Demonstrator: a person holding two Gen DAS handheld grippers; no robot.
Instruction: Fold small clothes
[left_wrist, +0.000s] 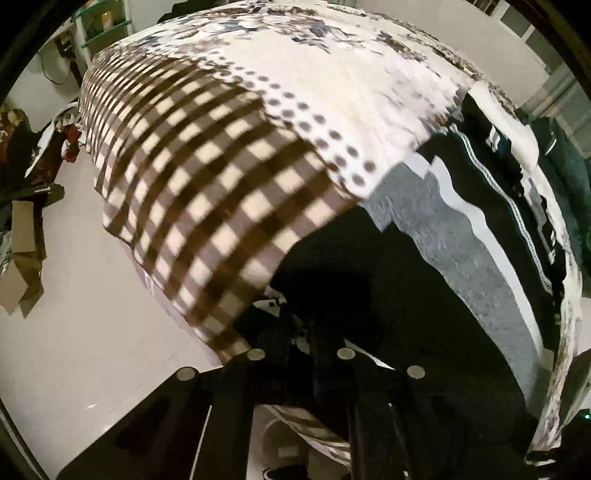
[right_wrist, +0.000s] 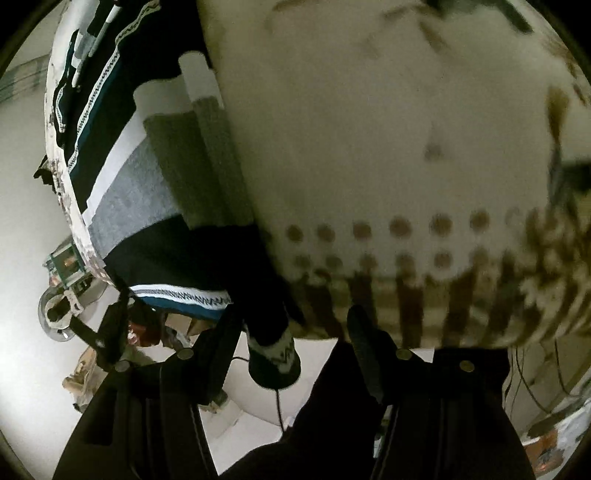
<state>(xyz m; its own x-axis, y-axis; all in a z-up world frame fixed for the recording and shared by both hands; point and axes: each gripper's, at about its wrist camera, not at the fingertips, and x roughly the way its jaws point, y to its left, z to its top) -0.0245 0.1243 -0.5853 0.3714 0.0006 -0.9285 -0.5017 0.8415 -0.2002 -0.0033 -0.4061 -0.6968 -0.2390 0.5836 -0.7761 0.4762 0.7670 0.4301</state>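
A small knitted sweater (left_wrist: 461, 236) in black, grey and white bands with patterned stripes lies on a blanket-covered bed (left_wrist: 295, 92). My left gripper (left_wrist: 325, 314) is at the sweater's black hem, its dark fingers merging with the black cloth; the jaws look closed on the hem. In the right wrist view the sweater (right_wrist: 140, 192) lies at the left, a black sleeve with patterned cuff (right_wrist: 277, 354) hanging off the bed edge. My right gripper (right_wrist: 295, 332) is open, left finger (right_wrist: 225, 332) and right finger (right_wrist: 365, 347) either side of the sleeve.
The blanket has brown checks (left_wrist: 207, 206), dots and floral print. Pale floor (left_wrist: 74, 332) lies left of the bed, with cardboard (left_wrist: 22, 251) and clutter. In the right wrist view, a cable (right_wrist: 279, 406) and floor clutter (right_wrist: 66, 295) sit below the bed edge.
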